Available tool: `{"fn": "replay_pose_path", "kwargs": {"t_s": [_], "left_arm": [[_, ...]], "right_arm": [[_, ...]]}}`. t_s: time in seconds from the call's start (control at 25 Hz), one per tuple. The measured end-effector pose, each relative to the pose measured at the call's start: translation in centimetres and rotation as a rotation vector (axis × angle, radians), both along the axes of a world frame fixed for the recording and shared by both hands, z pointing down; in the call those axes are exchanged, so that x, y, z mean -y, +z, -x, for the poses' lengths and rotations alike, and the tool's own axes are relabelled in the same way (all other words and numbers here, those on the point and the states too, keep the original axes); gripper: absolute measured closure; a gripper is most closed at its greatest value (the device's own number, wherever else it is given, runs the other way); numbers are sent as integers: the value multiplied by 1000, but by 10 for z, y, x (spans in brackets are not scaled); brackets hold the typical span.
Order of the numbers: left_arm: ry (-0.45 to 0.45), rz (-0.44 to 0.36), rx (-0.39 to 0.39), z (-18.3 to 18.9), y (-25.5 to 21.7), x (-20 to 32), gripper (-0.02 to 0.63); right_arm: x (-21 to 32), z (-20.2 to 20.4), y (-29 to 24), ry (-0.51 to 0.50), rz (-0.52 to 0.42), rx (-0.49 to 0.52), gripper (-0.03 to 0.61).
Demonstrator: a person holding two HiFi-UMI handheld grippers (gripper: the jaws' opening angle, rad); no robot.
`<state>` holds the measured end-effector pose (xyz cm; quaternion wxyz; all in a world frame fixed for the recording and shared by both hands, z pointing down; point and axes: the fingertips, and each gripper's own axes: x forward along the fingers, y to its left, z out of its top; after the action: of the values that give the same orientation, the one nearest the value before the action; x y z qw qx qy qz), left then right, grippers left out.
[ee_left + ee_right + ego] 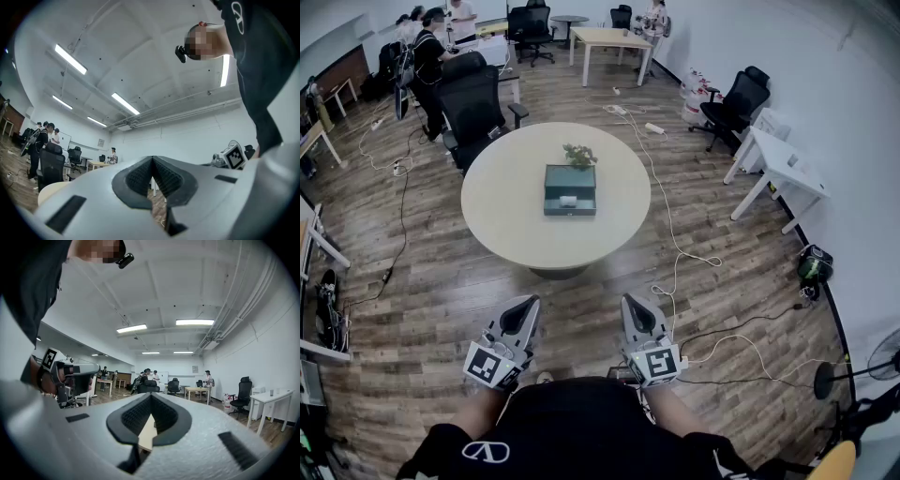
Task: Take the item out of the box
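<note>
A dark green open box [570, 190] sits in the middle of a round beige table [502, 206], with a small white item [568, 201] lying inside it. Both grippers are held close to my body, well short of the table. My left gripper [525, 306] is shut and holds nothing; in the left gripper view its jaws [152, 160] meet at the tip and point up towards the ceiling and far wall. My right gripper [635, 306] is shut and empty too, and in the right gripper view [151, 396] the table edge shows through the gap below the tips.
A small potted plant [579, 155] stands just behind the box. Black office chairs [476, 103] crowd the table's far left. Cables [675, 253] trail over the wooden floor on the right. A white desk [778, 169] stands at the right, and people [429, 56] stand at the back left.
</note>
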<state>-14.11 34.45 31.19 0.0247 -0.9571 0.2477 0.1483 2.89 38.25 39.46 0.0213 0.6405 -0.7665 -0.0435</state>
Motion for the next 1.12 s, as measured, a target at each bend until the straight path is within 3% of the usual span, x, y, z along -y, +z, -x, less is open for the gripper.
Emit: {"fn": "replay_pose_path", "kwargs": {"t_s": [0.16,0.32,0.52,0.72,1.12], "left_arm": [[8,46,71,4,43,0,609],[-1,15,37,-1,26,7,609],[-13,66,73,1,47,15,609],[-98,-7,61,0,27,36,609],[-162,-17,94,-33,46,66,609]], "right_arm": [[-1,-4,0,6,-2,-8,575],[6,-5,0,-1,-5,1,575],[6,-8,-2,-52,-35,38,574],[11,-34,0,-51,-47,28,572],[52,-99,8,-72,-71,54,572]]}}
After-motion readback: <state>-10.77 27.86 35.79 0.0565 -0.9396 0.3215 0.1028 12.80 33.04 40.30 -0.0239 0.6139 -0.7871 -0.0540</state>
